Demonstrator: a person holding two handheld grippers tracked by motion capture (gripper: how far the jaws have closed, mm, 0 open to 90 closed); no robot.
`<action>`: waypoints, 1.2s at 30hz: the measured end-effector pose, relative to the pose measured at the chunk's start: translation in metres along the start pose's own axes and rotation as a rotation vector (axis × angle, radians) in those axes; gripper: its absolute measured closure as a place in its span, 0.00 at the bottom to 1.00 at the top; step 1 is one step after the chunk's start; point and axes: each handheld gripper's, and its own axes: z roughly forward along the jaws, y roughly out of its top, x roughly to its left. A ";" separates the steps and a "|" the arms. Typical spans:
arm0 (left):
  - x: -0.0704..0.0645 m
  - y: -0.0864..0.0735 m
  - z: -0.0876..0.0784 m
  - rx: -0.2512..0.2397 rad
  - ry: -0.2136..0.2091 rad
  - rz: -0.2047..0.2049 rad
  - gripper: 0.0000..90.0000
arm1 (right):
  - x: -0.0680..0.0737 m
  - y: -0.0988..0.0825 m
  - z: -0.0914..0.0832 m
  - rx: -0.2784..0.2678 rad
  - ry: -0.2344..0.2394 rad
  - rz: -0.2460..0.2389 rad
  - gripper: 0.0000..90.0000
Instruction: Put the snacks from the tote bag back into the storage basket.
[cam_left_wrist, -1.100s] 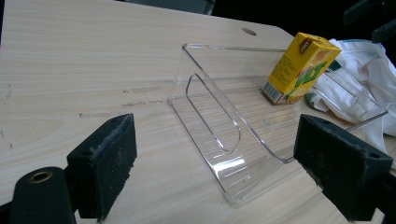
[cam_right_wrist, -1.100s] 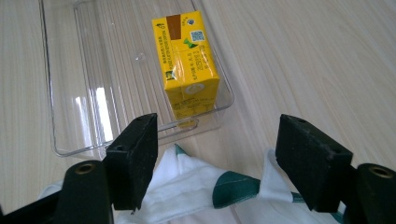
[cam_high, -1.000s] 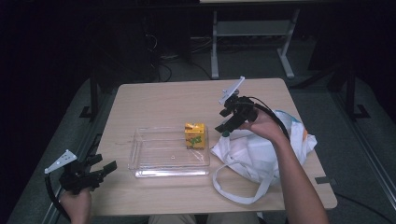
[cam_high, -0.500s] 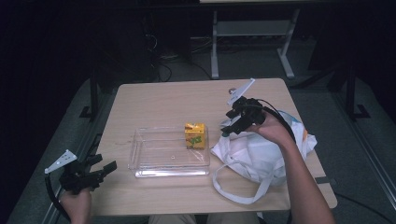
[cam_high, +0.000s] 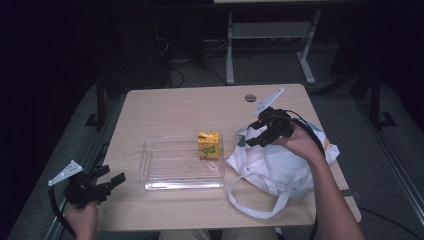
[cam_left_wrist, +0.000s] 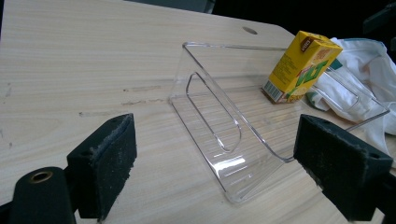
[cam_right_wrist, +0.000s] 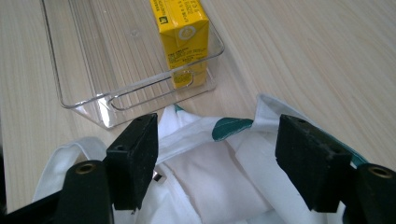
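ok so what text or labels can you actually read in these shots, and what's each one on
"VLT", roughly: large green letters on the side of the yellow drink carton, seen at a slant, so the reading is unsure.
Small red brand patch near the carton's top: too small to read.
Barcode and fine print on the carton's panels: blurred, not readable.
White cloth bag: green shapes, no legible words.
Clear plastic tray: no text.

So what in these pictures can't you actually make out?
- What is in the white bag: its cloth folds cover the inside in the high view and the right gripper view.
- Small print on the yellow juice carton: too small to read in any view.
- The clear tray: its far right corner runs behind the left gripper jaw in the left gripper view.
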 end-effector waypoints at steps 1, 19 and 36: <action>0.000 0.000 0.000 0.000 0.000 0.001 0.14 | 0.000 -0.001 -0.001 -0.007 -0.003 -0.008 0.33; 0.000 0.000 0.000 -0.004 0.000 -0.001 0.14 | 0.008 -0.030 -0.016 -0.042 -0.022 0.053 0.33; -0.001 0.000 0.000 0.001 0.003 0.003 0.14 | 0.015 -0.067 -0.032 -0.077 -0.058 0.103 0.33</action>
